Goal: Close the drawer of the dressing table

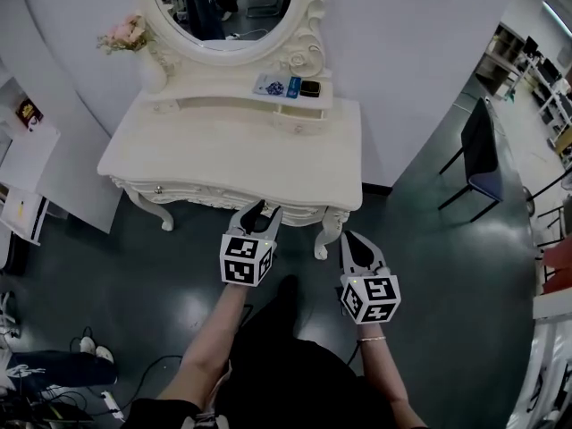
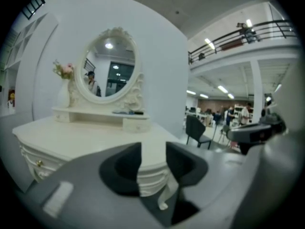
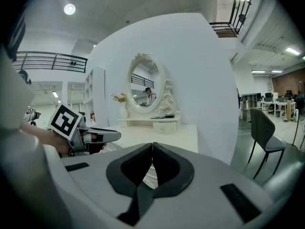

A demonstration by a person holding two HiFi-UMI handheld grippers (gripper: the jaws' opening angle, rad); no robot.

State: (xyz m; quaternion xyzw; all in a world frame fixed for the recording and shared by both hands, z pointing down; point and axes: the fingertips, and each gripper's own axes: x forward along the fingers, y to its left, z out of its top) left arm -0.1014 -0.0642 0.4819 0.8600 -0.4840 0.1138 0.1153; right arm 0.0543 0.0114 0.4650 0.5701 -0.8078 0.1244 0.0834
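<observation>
The cream dressing table (image 1: 223, 150) stands against the white wall, and its carved drawer front (image 1: 214, 193) looks flush with the table's front edge. My left gripper (image 1: 259, 211) hovers just in front of that edge, right of the middle. Its jaws stand apart with nothing between them, framing the table's corner and leg (image 2: 152, 163). My right gripper (image 1: 350, 239) hangs lower and to the right, near the table's right front leg (image 1: 326, 235), with its jaws meeting (image 3: 152, 149) on nothing. The left gripper (image 3: 95, 137) also shows in the right gripper view.
An oval mirror (image 1: 228, 7) and a flower vase (image 1: 134, 38) top the table; small items (image 1: 286, 86) lie on its rear shelf. A dark chair (image 1: 483, 155) stands to the right, white furniture (image 1: 27, 168) to the left, and cables (image 1: 54, 374) lie on the floor.
</observation>
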